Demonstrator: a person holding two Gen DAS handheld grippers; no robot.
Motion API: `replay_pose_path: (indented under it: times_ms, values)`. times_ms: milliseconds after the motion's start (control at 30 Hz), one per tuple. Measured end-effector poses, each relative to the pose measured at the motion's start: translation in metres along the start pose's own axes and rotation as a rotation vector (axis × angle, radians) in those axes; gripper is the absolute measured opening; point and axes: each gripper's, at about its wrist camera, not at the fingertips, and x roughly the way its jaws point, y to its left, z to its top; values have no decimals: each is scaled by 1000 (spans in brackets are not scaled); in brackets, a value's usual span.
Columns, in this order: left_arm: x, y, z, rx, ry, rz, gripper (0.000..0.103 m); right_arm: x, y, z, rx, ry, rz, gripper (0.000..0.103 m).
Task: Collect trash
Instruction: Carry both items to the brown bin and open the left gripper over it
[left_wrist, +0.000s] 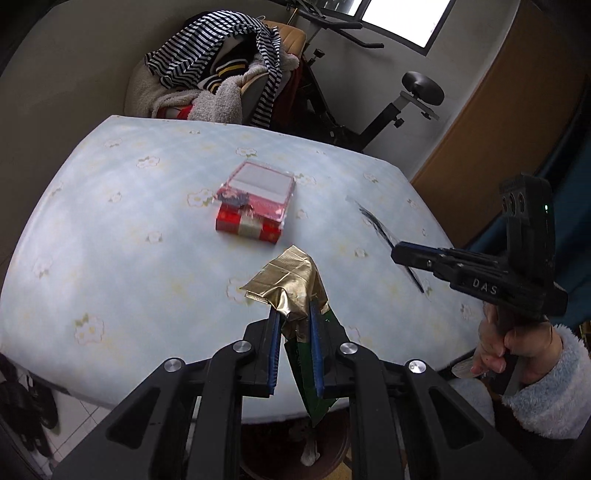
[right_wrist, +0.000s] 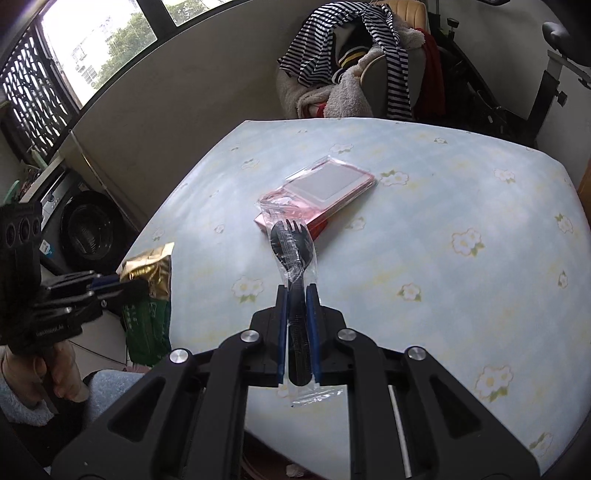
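Note:
My left gripper (left_wrist: 293, 315) is shut on a crumpled gold and green wrapper (left_wrist: 291, 284), held above the near edge of the table (left_wrist: 110, 229). From the right wrist view the same wrapper (right_wrist: 149, 273) hangs beside the table's left edge in the left gripper (right_wrist: 125, 286). My right gripper (right_wrist: 297, 291) is shut on a black plastic spork in a clear sleeve (right_wrist: 291, 247), lifted over the table. In the left wrist view the right gripper (left_wrist: 397, 254) holds that sleeve (left_wrist: 380, 229) at the right. A pink and red box in clear wrap (left_wrist: 255, 203) lies mid-table.
A chair piled with striped and fleece clothes (left_wrist: 221, 74) stands behind the table. An exercise bike (left_wrist: 369, 110) is at the back right. A washing machine (right_wrist: 85, 229) sits on the floor at left. A person's hand in a fleece sleeve (left_wrist: 517, 350) grips the right gripper's handle.

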Motion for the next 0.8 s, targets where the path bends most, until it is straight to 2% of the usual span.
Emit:
replay_pose_path:
  times_ms: [233, 400, 567, 800]
  values:
    - [-23, -18, -102, 5, 14, 10, 14, -15, 40, -57, -17, 36, 4, 14]
    - [-19, -22, -149, -61, 37, 13, 14, -28, 51, -87, 9, 31, 12, 14]
    - [-3, -28, -172, -42, 112, 40, 15, -35, 54, -107, 25, 31, 20, 14]
    - [22, -16, -173, -94, 182, 49, 16, -32, 51, -117, 45, 46, 33, 14]
